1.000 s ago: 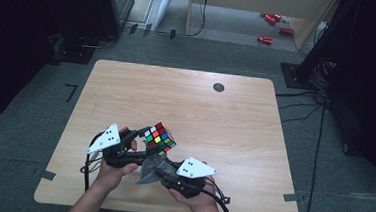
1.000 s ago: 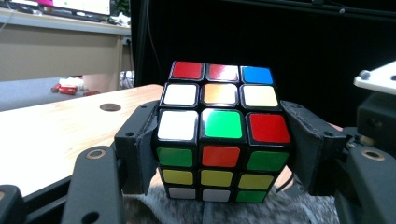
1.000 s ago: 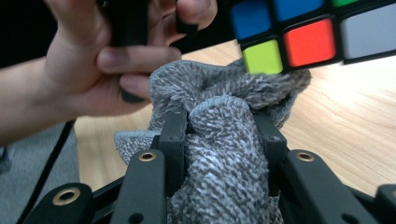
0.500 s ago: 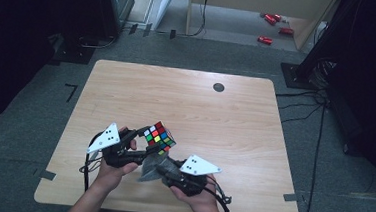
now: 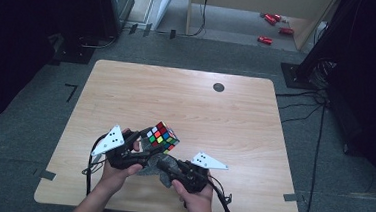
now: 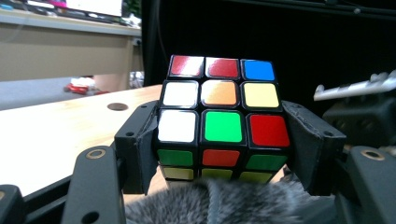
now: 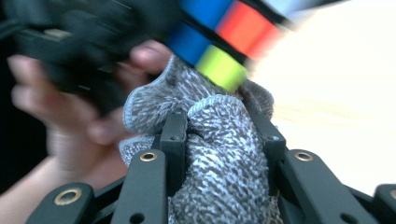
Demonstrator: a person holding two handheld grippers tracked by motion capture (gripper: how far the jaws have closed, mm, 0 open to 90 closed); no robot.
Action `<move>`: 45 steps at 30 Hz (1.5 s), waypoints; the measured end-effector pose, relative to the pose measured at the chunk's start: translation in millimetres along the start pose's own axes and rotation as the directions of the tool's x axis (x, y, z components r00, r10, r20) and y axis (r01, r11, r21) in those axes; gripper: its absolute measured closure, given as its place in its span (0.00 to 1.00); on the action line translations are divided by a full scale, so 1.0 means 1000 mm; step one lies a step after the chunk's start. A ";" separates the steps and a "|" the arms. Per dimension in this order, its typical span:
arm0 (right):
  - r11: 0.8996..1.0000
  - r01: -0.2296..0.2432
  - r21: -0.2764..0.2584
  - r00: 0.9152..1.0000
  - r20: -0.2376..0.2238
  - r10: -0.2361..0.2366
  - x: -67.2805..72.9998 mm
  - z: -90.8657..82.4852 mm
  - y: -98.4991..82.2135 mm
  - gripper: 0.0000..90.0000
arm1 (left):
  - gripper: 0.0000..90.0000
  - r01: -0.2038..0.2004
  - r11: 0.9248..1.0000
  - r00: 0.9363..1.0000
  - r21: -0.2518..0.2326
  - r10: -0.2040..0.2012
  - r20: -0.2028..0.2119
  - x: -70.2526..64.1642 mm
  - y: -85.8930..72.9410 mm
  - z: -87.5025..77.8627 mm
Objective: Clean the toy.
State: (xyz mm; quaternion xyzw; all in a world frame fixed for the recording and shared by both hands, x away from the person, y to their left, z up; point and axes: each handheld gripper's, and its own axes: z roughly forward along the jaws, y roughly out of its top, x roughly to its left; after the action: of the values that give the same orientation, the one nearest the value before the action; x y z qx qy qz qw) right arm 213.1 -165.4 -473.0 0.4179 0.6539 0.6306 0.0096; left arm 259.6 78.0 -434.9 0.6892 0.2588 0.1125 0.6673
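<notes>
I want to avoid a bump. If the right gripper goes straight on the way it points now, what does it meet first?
Most likely the puzzle cube. The right gripper, shut on the grey cloth, points at the cube's underside just ahead, with the cloth leading. Whether cloth and cube already touch is unclear.

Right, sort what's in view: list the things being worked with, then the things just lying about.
In use:
- scrambled multicoloured puzzle cube, clamped in the left gripper
- grey fuzzy cloth, clamped in the right gripper, up against the cube

Lying about:
- small red objects on the floor past the wooden table
</notes>
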 end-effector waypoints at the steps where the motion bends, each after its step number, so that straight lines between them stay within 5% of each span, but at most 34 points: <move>1: 1.000 -0.010 0.005 1.000 0.023 0.010 -0.003 0.000 -0.002 0.72 | 0.38 0.010 1.000 1.000 -0.011 -0.010 -0.005 0.001 0.000 -0.001; 5: 0.998 -0.065 0.001 0.998 0.022 0.065 -0.007 0.000 -0.004 0.72 | 0.38 0.020 0.999 0.999 -0.029 -0.021 -0.029 0.003 0.000 -0.003; 10: 0.996 -0.092 0.007 0.991 -0.094 0.093 0.008 0.006 -0.005 0.71 | 0.38 0.023 1.000 0.999 -0.016 -0.024 -0.047 0.002 -0.004 0.000; 12: 0.993 -0.118 -0.001 0.987 -0.108 0.117 0.010 0.006 -0.004 0.71 | 0.38 0.020 1.000 0.999 -0.019 -0.021 -0.045 0.001 -0.003 0.000; 14: 0.989 -0.149 -0.018 0.986 -0.084 0.147 0.006 0.003 -0.003 0.71 | 0.38 0.019 0.999 0.999 -0.027 -0.021 -0.049 0.001 -0.002 -0.001; 18: 0.980 -0.193 -0.045 0.979 0.050 0.196 -0.012 -0.007 0.000 0.72 | 0.38 0.024 0.999 0.998 -0.037 -0.026 -0.063 0.005 -0.001 -0.004; 21: 0.989 -0.144 -0.042 0.976 0.158 0.148 -0.020 -0.011 0.001 0.72 | 0.38 0.034 0.999 0.997 -0.034 -0.037 -0.069 0.007 -0.002 -0.005; 23: 0.991 -0.131 -0.017 0.980 0.150 0.132 -0.018 -0.009 0.000 0.72 | 0.38 0.036 0.999 0.997 -0.029 -0.038 -0.069 0.007 -0.003 -0.003; 27: 0.993 -0.099 0.064 0.995 0.021 0.098 0.000 0.007 -0.007 0.71 | 0.38 0.022 1.000 0.998 -0.008 -0.022 -0.058 0.002 -0.007 0.003; 30: 0.993 -0.101 0.054 0.995 -0.021 0.102 0.006 0.007 -0.005 0.71 | 0.38 0.003 1.000 0.998 0.000 -0.003 -0.060 -0.001 -0.006 0.003; 35: 0.990 -0.137 -0.029 0.982 0.128 0.139 -0.021 -0.015 0.011 0.71 | 0.38 0.022 0.999 0.996 -0.024 -0.024 -0.080 0.005 -0.002 -0.003; 38: 0.997 -0.037 -0.060 0.957 0.286 0.053 -0.039 -0.030 0.020 0.70 | 0.38 0.030 0.999 0.995 -0.025 -0.033 -0.091 0.010 -0.001 -0.006; 39: 0.999 0.016 -0.051 0.941 0.337 0.002 -0.045 -0.033 0.024 0.69 | 0.38 0.037 0.999 0.995 -0.029 -0.040 -0.092 0.011 -0.001 -0.007; 41: 0.992 0.122 0.016 0.892 0.436 -0.117 -0.058 -0.039 0.028 0.68 | 0.38 0.043 0.999 0.995 -0.028 -0.045 -0.094 0.013 -0.001 -0.007; 44: 0.973 0.201 0.114 0.800 0.555 -0.230 -0.076 -0.045 0.028 0.68 | 0.38 0.050 0.999 0.994 -0.013 -0.051 -0.097 0.014 -0.002 -0.006; 45: 0.968 0.210 0.134 0.777 0.579 -0.249 -0.082 -0.047 0.027 0.68 | 0.38 0.049 0.999 0.994 -0.006 -0.050 -0.100 0.015 -0.002 -0.006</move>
State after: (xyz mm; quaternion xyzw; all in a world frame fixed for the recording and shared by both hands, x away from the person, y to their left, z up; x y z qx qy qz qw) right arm 255.4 -253.2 -483.2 0.5107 0.6834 0.4424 0.2764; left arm 269.1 90.5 -439.5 0.6750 0.3088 0.1307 0.6572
